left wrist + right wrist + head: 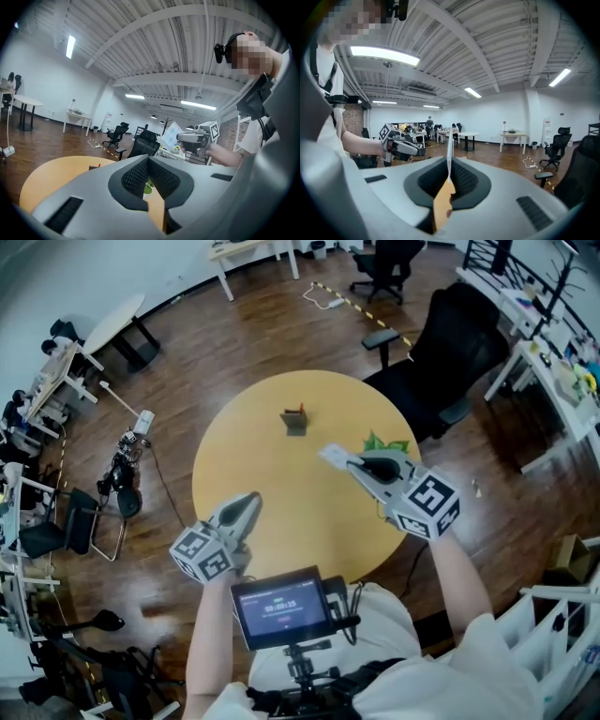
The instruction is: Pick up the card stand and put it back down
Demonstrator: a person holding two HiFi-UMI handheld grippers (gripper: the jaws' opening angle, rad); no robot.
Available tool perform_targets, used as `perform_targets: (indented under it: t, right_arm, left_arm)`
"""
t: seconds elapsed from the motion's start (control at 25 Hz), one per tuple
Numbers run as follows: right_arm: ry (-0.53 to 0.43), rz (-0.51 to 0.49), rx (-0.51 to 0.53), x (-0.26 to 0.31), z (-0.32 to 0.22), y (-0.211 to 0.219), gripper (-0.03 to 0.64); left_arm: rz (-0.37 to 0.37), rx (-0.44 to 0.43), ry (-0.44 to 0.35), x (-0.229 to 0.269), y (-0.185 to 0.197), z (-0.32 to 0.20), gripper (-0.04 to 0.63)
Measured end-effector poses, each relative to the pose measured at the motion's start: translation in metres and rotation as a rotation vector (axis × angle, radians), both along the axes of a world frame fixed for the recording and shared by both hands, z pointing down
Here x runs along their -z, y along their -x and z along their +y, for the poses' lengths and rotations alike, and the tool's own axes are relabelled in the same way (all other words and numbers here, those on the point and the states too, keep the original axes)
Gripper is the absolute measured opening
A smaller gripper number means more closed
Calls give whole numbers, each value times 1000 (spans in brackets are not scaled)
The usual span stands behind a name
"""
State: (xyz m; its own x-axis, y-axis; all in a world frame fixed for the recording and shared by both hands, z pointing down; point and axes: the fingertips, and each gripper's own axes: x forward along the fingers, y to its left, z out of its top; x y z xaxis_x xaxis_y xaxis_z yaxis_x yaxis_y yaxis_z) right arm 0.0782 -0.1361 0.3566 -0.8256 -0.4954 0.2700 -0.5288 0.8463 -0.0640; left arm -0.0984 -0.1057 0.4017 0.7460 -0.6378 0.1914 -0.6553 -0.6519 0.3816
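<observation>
The card stand (295, 420) is a small dark block with a red bit on top; it stands on the far middle of the round yellow table (281, 521), and it also shows low as a dark stand (96, 166) in the left gripper view. My right gripper (352, 463) hovers above the table's right side, shut on a thin white card (333, 457), seen edge-on as the card (449, 150) between the right gripper's (449, 161) jaws. My left gripper (251, 504) hangs over the near left edge, jaws together, empty. The left gripper's (150, 161) pads meet at their tips.
Green paper leaves (386, 442) lie under my right gripper near the table's right edge. A black office chair (459, 343) stands behind the table on the right. A small screen (281, 606) sits at my chest. Desks and cables line the wooden floor around.
</observation>
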Motion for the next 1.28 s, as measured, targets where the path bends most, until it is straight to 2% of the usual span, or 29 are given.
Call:
perform_targets:
  t: [0.12,0.28,0.72,1.28]
  right_arm:
    - [-6,1,6,4,-3,1,26]
    - [-1,7,17,0,0,7,26]
    - [-5,11,43,-9,-2,10,28]
    - [17,43,52,-30,-5,11,28]
  left_arm:
    - [-3,5,-27,6,0,-1,0]
    - [25,13,-1,0,6,1,0]
    - [18,22,33,-17,10,1,0]
    - [-27,24,68,-40,6,5,0]
